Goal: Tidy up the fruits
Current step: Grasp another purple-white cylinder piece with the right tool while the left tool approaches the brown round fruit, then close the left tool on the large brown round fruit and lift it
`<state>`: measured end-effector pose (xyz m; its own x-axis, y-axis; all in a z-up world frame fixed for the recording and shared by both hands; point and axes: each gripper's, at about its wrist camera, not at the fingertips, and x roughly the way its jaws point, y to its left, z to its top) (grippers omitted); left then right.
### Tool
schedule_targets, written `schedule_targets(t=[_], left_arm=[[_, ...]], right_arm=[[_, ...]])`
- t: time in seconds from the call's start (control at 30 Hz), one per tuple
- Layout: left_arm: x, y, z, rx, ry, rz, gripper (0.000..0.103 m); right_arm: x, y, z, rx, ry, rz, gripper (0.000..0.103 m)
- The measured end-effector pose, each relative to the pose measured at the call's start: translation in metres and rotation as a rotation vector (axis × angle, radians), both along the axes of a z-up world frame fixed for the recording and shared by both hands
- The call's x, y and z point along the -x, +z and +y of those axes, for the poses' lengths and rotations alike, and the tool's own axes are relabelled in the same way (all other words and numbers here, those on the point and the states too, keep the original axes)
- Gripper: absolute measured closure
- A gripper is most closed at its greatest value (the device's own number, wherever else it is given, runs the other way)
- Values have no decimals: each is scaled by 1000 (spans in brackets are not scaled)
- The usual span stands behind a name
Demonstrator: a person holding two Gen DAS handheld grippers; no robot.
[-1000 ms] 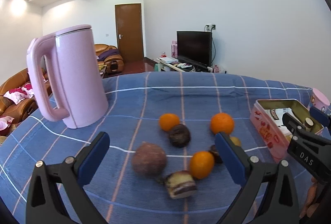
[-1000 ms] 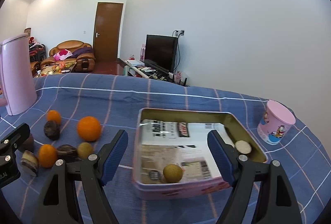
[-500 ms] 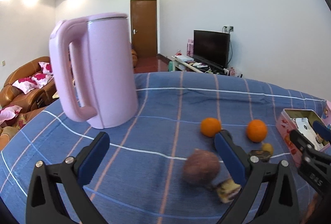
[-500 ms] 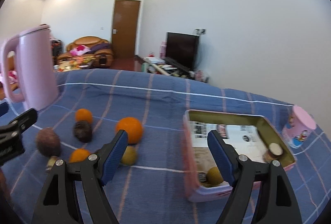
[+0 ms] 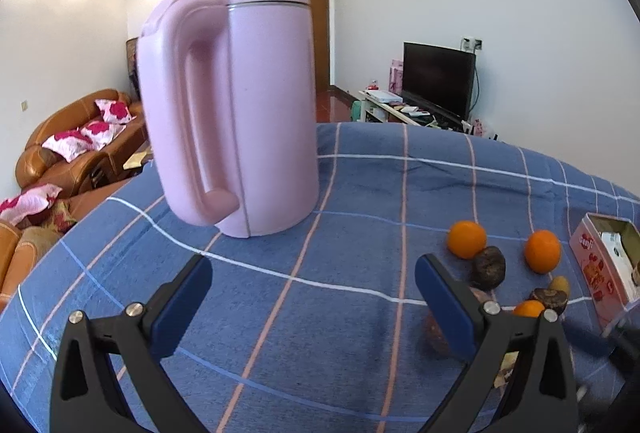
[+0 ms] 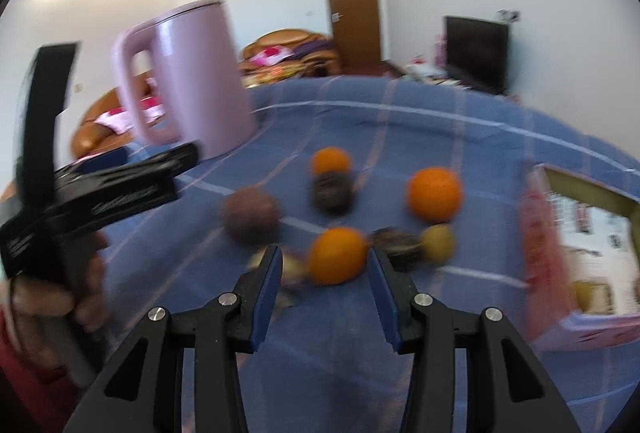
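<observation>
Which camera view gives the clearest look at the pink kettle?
The left wrist view: the pink kettle stands large, sharp and whole there, handle facing the camera. The right wrist view shows it smaller and blurred, partly behind the left gripper.

Right gripper [image 6: 324, 269] closing around near orange [image 6: 337, 255], blurred fruits on blue cloth [image 6: 460, 313]

I can read only a few red letters on the pink tin box [image 5: 596, 265], at three o'clock; other print is too blurry.
</observation>
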<state>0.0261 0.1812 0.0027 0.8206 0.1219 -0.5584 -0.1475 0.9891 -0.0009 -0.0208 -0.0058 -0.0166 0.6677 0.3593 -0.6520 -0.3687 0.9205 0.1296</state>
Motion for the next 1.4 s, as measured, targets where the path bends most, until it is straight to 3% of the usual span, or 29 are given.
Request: schedule_targets(t=[0.1,0.33,0.4,0.53,0.7,0.83,0.97,1.17,1.3,1.4], left_arm=[[0,0,2,18,-6,-2,0],[3,1,-5,10,-43,-13,0],[2,1,-7,14,-57,-15,0],[3,2,-6,27,-76,-28,0],[7,6,-5,97,-140,-55,0],[5,3,-19,137,-242,-30,5],[-5,-7,-39,145,-307,48,16],[-24,-28,-64,106,-329,177,26],[-40,-42,-60,192,-331,270,36],[-35,-41,-56,233,-346,245,52]], right_arm=[[-3,-8,16,14,35,53,56],[-24,-23,33,27,-2,143,57],[-25,-24,31,23,-17,149,67],[-19,-22,26,-8,7,150,67],[9,6,9,-46,12,2,67],[31,32,-24,-21,-113,-175,68],[28,39,-49,6,-225,-223,67],[11,33,-63,-31,-275,-170,67],[11,29,-63,-45,-273,-144,67],[8,24,-63,-54,-277,-122,67]])
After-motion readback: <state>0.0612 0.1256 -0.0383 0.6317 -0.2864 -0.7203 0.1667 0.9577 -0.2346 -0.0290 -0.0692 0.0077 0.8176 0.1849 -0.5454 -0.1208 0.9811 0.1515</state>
